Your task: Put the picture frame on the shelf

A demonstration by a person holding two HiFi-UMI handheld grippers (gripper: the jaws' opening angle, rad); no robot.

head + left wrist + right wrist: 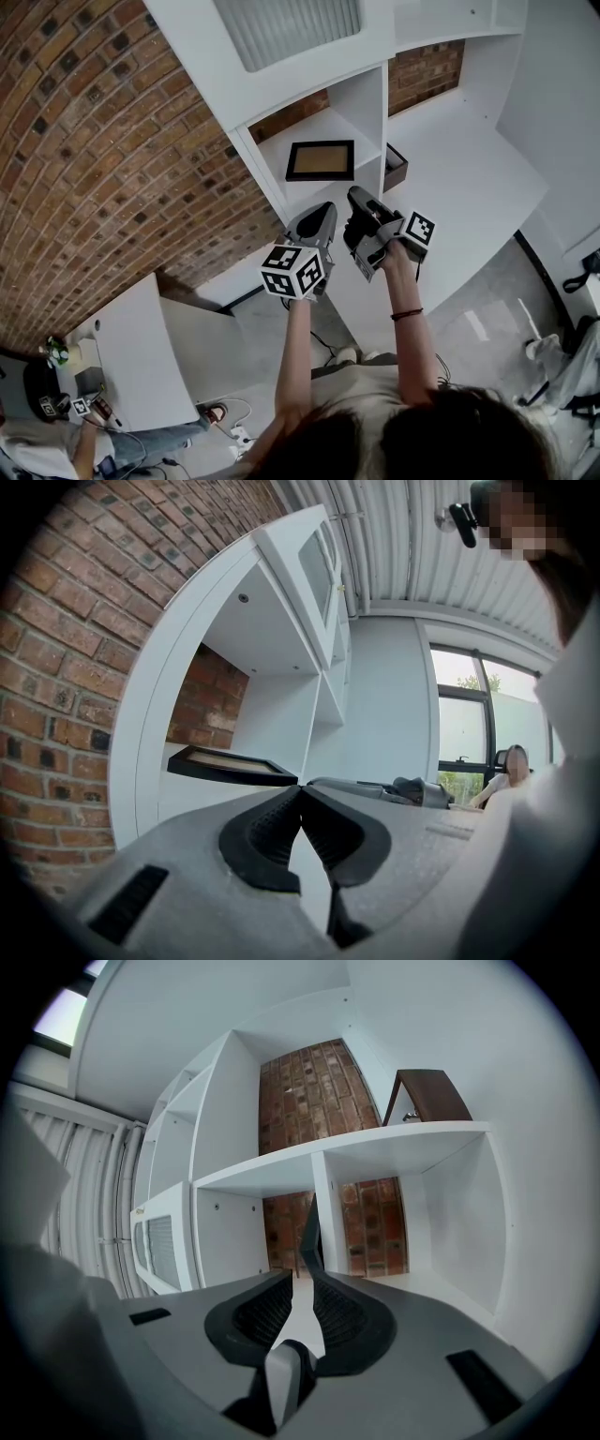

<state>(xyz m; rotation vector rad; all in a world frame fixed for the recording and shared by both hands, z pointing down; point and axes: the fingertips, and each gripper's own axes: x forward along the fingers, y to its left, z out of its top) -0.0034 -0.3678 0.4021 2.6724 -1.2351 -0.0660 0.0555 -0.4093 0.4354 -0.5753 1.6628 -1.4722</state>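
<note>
A black picture frame with a tan panel lies flat in a compartment of the white shelf unit. It also shows in the left gripper view as a dark frame just beyond the jaws. Both grippers hover side by side in front of that compartment, below the frame and apart from it. My left gripper is shut, its tips touching and empty. The jaws of my right gripper stand a narrow gap apart with nothing between them.
A dark brown box sits in the compartment to the right of the divider; it shows edge-on as a dark sliver. A brown object stands on a higher shelf. Brick wall lies left. A person's arm is at a white table below.
</note>
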